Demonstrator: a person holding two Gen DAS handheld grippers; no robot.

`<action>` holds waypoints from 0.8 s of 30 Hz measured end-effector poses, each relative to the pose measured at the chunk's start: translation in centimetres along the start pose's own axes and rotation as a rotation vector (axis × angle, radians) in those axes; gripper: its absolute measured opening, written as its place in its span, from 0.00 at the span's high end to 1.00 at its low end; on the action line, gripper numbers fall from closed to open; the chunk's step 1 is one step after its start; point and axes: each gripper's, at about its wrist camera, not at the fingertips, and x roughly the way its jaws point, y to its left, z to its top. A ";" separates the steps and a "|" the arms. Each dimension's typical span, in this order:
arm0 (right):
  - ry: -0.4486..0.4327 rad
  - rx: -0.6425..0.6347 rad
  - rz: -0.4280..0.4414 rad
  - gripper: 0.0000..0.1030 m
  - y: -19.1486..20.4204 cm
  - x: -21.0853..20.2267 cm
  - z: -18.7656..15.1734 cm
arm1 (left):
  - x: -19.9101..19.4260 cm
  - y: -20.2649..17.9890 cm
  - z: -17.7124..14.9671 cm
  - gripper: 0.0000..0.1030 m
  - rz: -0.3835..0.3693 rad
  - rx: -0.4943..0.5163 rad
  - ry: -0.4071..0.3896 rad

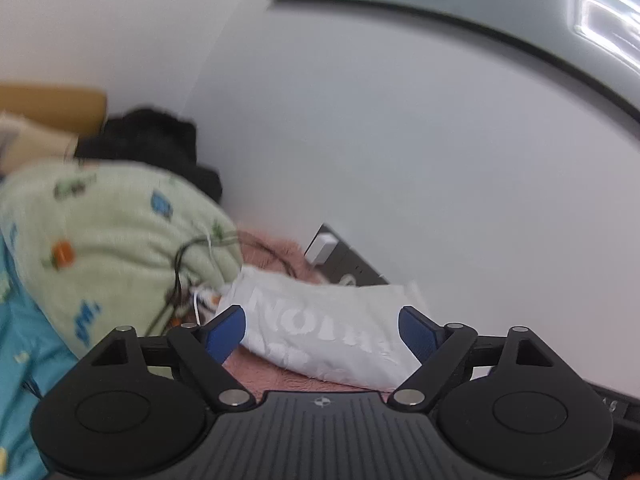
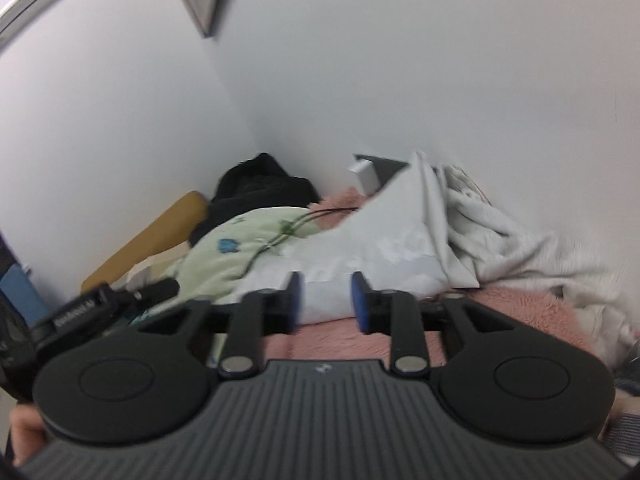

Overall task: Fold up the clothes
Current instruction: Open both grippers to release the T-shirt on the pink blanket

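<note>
A white garment with large white lettering lies bunched on a pink fleece blanket. My left gripper is open wide, just in front of the garment, holding nothing. In the right wrist view the same white garment is piled up against the wall. My right gripper is partly open just in front of it, with nothing between the pads. The left gripper's body shows at the left of that view.
A pale green printed quilt with dark cables across it lies left of the garment. Black clothing sits in the corner. A white charger is plugged into the wall. A crumpled white blanket lies to the right.
</note>
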 end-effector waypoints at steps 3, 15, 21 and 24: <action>-0.043 -0.043 0.029 0.15 1.7 -3.3 -0.3 | -4.8 -2.8 0.8 0.00 0.021 0.089 -0.059; -0.161 -0.203 0.063 0.16 5.5 -14.3 -6.5 | -20.4 -7.6 -7.3 0.00 0.089 0.248 -0.211; -0.234 -0.275 0.030 0.17 5.7 -17.5 -10.6 | -23.4 -7.8 -11.6 0.00 0.116 0.276 -0.252; -0.254 -0.296 0.025 0.17 5.8 -18.0 -11.8 | -24.3 -7.5 -13.2 0.00 0.134 0.288 -0.268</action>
